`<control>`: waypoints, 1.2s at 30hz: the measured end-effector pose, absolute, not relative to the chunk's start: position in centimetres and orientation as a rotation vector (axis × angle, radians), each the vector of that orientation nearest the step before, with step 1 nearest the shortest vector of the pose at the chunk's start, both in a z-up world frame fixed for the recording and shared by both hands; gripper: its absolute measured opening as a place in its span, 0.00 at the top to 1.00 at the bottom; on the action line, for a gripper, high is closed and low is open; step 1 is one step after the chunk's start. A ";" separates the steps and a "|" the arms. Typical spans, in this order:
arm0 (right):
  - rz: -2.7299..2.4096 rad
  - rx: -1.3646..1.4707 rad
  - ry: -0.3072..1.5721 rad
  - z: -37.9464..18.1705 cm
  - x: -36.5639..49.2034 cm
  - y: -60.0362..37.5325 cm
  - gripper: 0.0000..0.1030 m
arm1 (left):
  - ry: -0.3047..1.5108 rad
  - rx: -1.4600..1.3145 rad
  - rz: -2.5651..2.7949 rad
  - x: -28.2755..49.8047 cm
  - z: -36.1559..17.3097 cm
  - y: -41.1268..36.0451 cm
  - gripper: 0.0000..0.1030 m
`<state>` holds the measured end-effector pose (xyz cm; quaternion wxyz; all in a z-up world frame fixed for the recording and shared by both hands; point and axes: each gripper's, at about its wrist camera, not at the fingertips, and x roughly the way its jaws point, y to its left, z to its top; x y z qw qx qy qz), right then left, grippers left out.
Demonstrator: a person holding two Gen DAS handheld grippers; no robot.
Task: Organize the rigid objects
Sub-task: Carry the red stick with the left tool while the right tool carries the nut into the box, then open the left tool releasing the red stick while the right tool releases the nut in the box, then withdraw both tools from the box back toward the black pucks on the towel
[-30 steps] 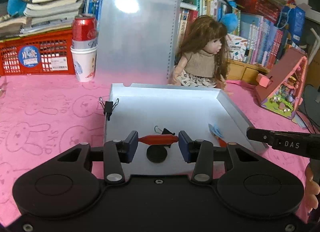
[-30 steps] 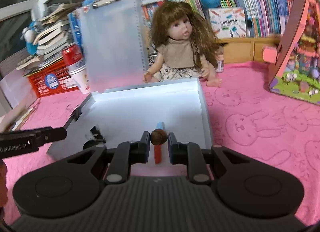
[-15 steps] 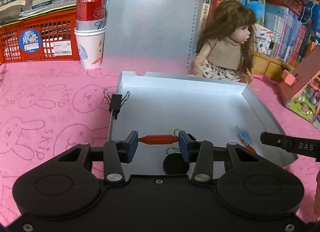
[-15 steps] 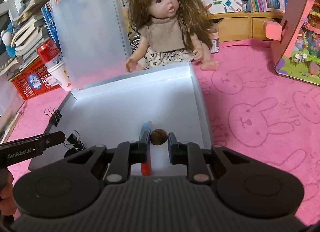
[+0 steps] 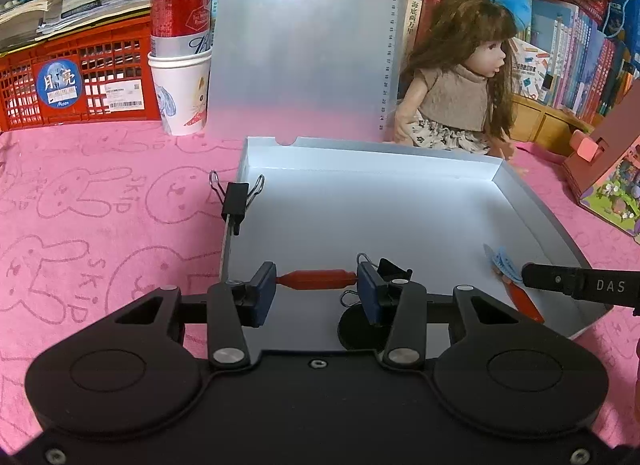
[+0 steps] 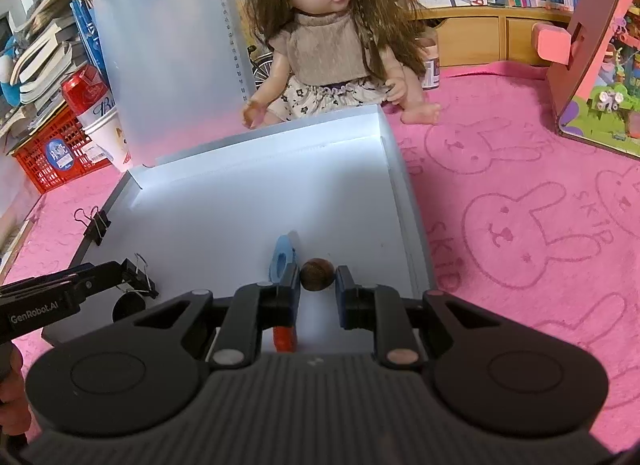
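A shallow white tray (image 5: 532, 205) fills the middle of both views, lying on a pink bunny-print tabletop (image 5: 92, 225). At lower centre of the left view, the left tongs (image 5: 316, 280) pinch a slim red clip (image 5: 316, 279) end to end, level above the tray's near edge. It looks light, stiff and smooth, so it could pivot in so narrow a hold. At lower centre of the right view, the right tongs (image 6: 317, 277) are slightly spread around a small brown nut-like ball (image 6: 317, 273) resting on the tray floor, apparently not gripping it. Round and hard, it will likely roll, and is best taken across its middle. A blue-and-red clip (image 6: 282, 261) lies just left of it. Black binder clips (image 5: 236, 201) sit on the tray's left wall and floor. Both tongs point forward, held low and nearly level.
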<state>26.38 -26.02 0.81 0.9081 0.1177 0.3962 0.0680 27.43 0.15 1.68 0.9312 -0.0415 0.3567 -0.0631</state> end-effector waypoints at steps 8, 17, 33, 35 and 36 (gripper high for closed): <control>0.138 0.239 0.789 1.3 25.8 -26.1 0.55 | 0.710 -0.086 -0.131 27.0 2.2 0.3 0.50; 0.157 0.173 0.721 2.8 23.4 -25.9 0.39 | 0.657 -0.061 -0.148 25.0 4.1 0.8 0.36; 0.226 0.035 0.619 4.3 17.4 -24.6 0.19 | 0.638 -0.046 -0.253 18.0 4.9 0.4 0.30; 0.230 0.032 0.615 4.4 16.8 -24.6 0.18 | 0.634 -0.040 -0.257 17.1 4.8 0.4 0.29; 0.232 0.031 0.613 4.4 16.4 -24.5 0.17 | 0.633 -0.040 -0.258 16.7 4.8 0.4 0.29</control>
